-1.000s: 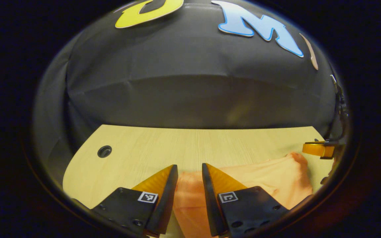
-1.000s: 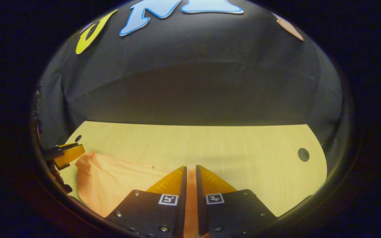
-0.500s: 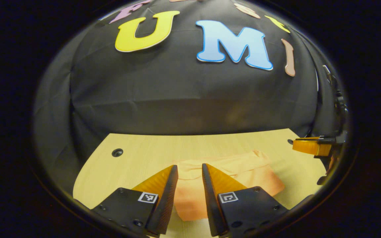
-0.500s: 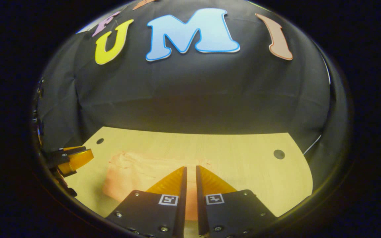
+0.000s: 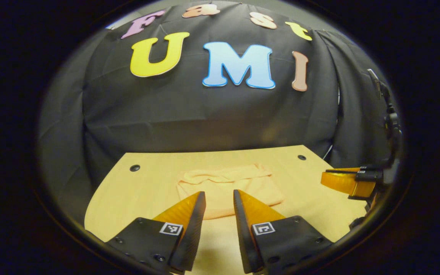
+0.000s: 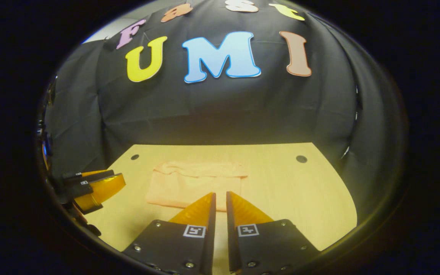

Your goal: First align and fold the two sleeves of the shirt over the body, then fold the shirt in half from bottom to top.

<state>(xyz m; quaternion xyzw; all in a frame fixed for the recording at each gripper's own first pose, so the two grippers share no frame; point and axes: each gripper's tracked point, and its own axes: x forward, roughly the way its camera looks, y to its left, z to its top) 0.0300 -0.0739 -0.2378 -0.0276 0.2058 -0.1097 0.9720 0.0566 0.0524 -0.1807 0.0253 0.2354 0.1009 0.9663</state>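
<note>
Folded shirt (image 5: 229, 187) lies flat on desk (image 5: 143, 191), low, no bar to your pass above it. Bare desk all around it, wide room on both sides. Booth wall (image 5: 204, 114) closes far edge of desk. Left claw (image 5: 219, 198) and right claw (image 6: 219, 199) well apart, nothing between them.

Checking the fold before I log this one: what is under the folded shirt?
The shirt lies flat on the wooden table, clear of both tongs. Its top layer hides the folded-in sleeves and lower layers, so I cannot tell how they sit.
</note>
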